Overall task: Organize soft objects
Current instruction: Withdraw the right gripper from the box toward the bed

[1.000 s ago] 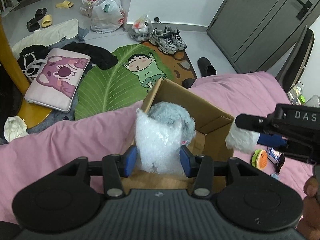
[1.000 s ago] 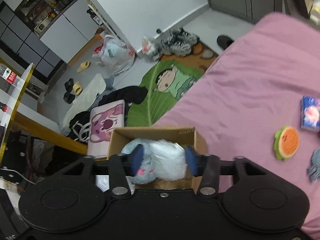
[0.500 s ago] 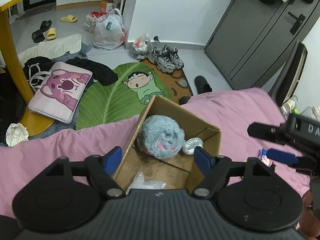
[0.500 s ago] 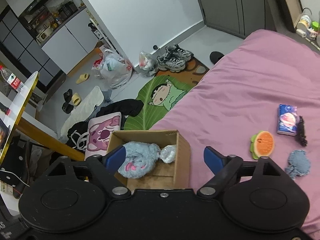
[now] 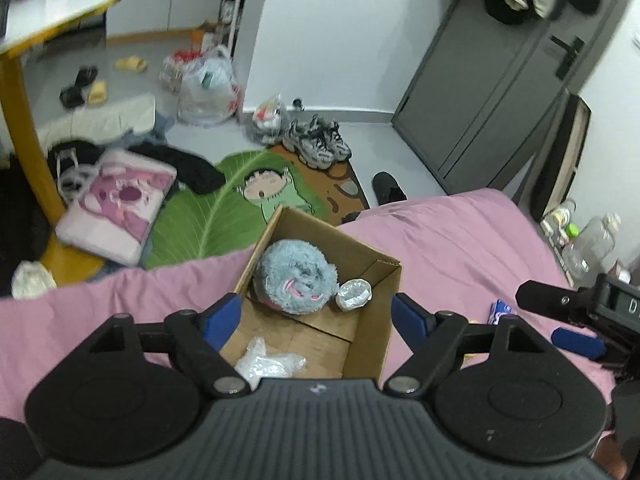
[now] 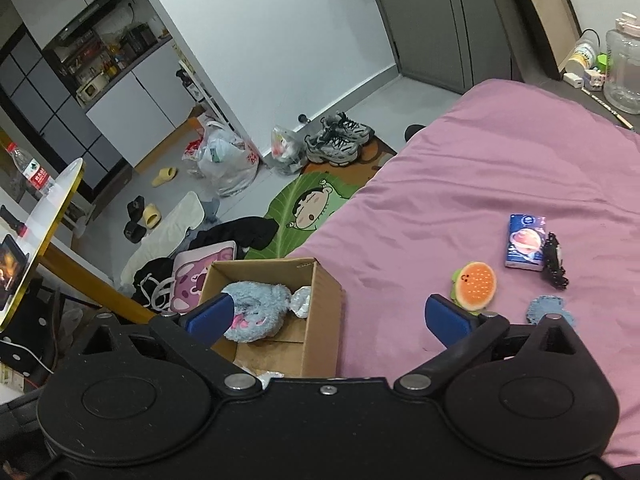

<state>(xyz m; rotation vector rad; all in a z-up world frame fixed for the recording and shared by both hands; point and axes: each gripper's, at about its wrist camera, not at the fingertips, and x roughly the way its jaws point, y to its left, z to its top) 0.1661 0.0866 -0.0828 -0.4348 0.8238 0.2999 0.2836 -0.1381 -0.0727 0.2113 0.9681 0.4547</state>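
Observation:
A cardboard box point(image 5: 372, 340) stands on the pink bed point(image 5: 460, 240) near its edge. Inside lie a fluffy blue plush point(image 5: 294, 280), a small white wad point(image 5: 354, 294) and a bubble-wrap bag point(image 5: 268, 364). My left gripper point(image 5: 316, 316) is open and empty above the box. My right gripper point(image 6: 328, 314) is open and empty, above the box point(image 6: 320, 320) and the bed beside it; the plush point(image 6: 256, 308) shows there too. On the bed lie an orange burger-shaped toy point(image 6: 476, 286), a blue tissue pack point(image 6: 526, 242), a black clip point(image 6: 554, 260) and a blue fuzzy piece point(image 6: 546, 308).
The right gripper point(image 5: 576, 320) shows at the right edge of the left wrist view. Beyond the bed edge the floor holds a green leaf rug point(image 5: 224, 216), sneakers point(image 5: 316, 144), bags and clothes. A yellow-legged table point(image 5: 24, 120) stands at left. Bottles point(image 6: 624, 72) stand by the headboard.
Both grippers opened and let go: the left dropped the bubble-wrap bag, the right the white wad, into the box. Both have since risen and drawn back from the box.

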